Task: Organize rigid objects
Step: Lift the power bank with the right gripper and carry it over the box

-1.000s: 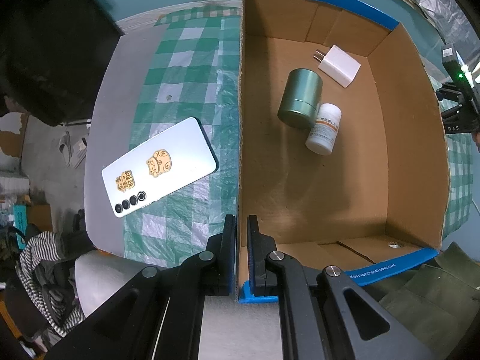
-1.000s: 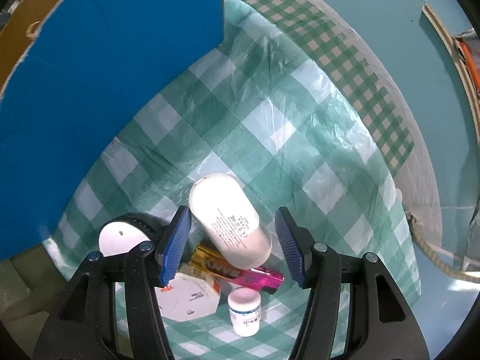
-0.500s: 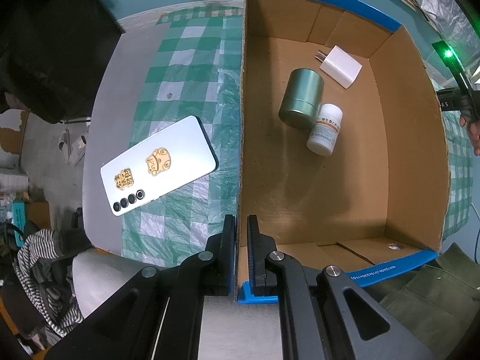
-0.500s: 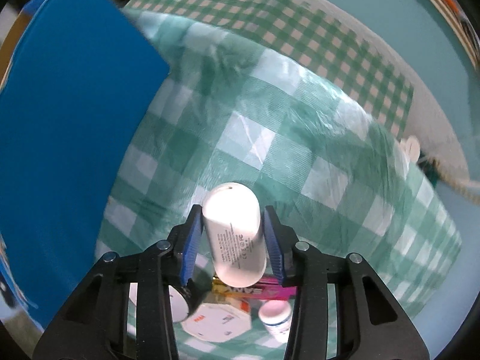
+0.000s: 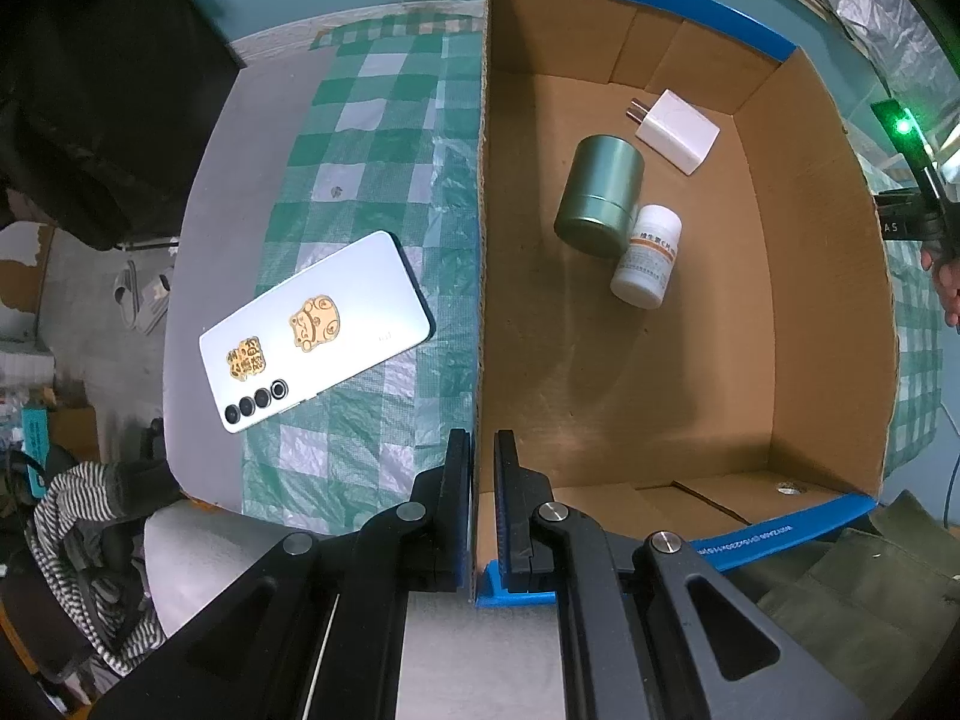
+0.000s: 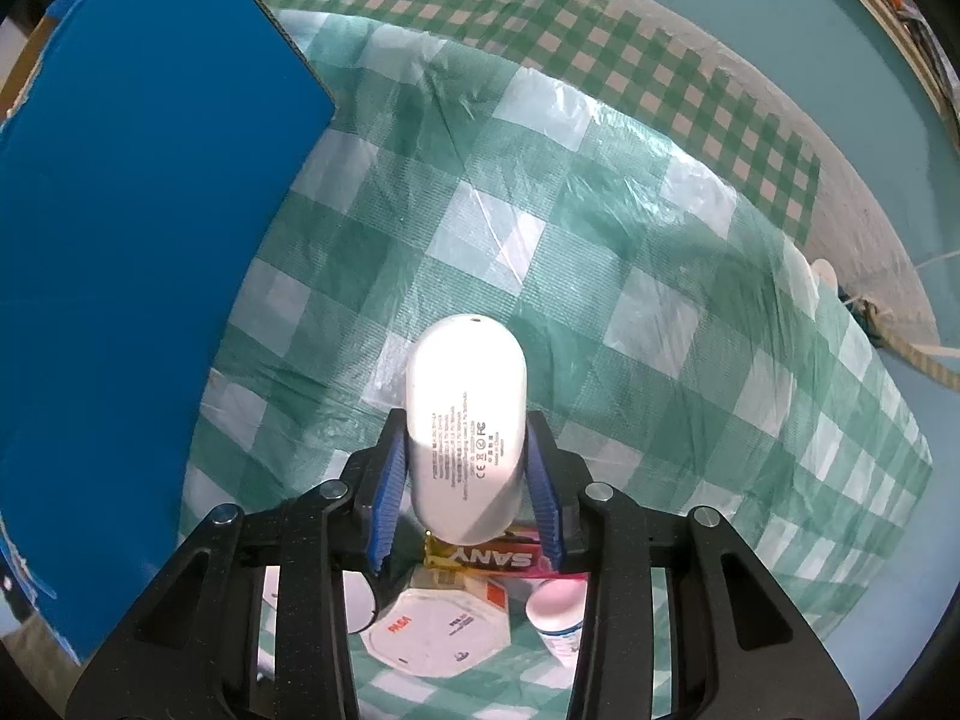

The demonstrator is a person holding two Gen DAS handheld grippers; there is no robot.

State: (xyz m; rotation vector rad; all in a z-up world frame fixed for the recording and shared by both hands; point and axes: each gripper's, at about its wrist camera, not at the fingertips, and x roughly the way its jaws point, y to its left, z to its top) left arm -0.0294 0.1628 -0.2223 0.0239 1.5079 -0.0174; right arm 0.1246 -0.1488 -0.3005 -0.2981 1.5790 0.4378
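Lifted since a second ago, the white power bank [image 6: 465, 426] sits clamped in the right tongs [image 6: 467, 480], long axis pointing forward. Left tongs [image 5: 483, 510] pinch the cardboard box [image 5: 810, 312] wall; inside lie a green tin [image 5: 600, 195], pill bottle [image 5: 648, 258] and charger [image 5: 678, 132].

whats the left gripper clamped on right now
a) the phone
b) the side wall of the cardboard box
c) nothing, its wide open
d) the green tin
b: in the left wrist view the left gripper has its two fingers closed on either side of the cardboard box wall edge, while the phone lies on the cloth outside and the green tin lies inside the box.
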